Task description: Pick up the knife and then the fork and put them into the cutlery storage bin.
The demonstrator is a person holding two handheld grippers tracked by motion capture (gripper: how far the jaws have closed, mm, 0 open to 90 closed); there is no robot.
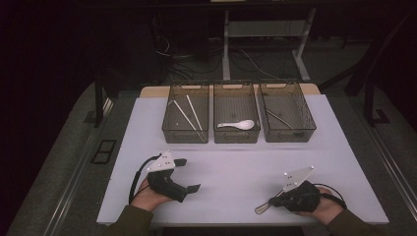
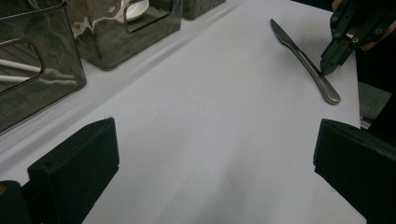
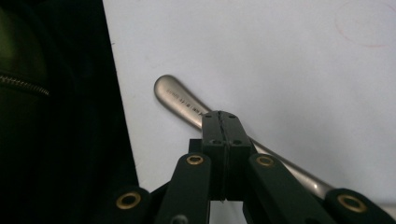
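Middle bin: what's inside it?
A white spoon lies in the middle bin, bowl to the right. The floor behind the dark near wall is hidden.

Steel table knife [image 2: 303, 58] lies flat near the table's front edge

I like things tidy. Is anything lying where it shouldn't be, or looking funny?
One thing stands out: a metal knife lies loose on the white table near the front edge, while the other utensils sit in the three bins. The right gripper has its jaws closed, resting on the knife's handle. Nothing looks spilled or broken.
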